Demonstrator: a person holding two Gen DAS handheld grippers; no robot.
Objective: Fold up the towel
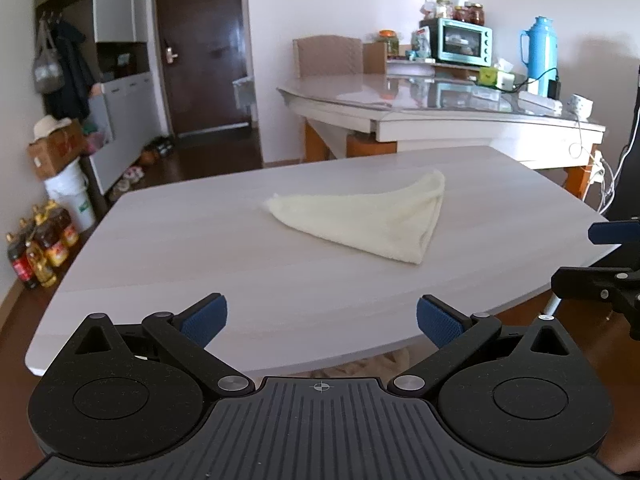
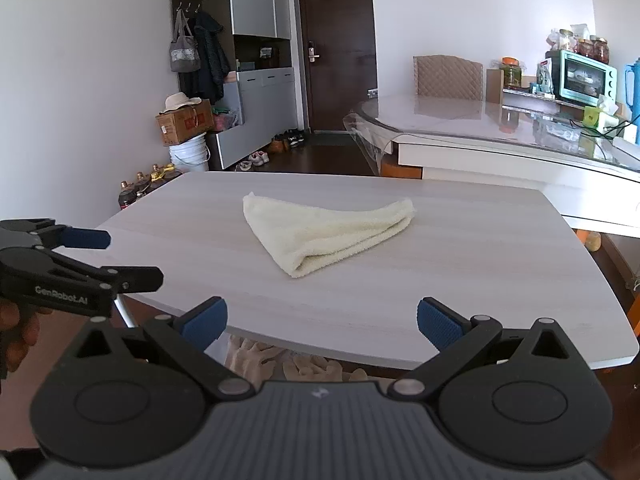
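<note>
The cream terry towel [image 1: 362,216] [image 2: 326,232], folded into a layered triangle, is lying flat near the middle of the pale wood-grain surface [image 1: 200,256] [image 2: 480,264], well clear of every edge. The left gripper [image 1: 322,320] [image 2: 86,258] is hovering over the near edge, its blue-padded jaws standing wide with nothing between them, the towel well ahead of it. The right gripper [image 2: 322,322] [image 1: 596,262] is hanging beside it at the same near edge, jaws spread just as wide and empty, the towel lying ahead, apart from both.
</note>
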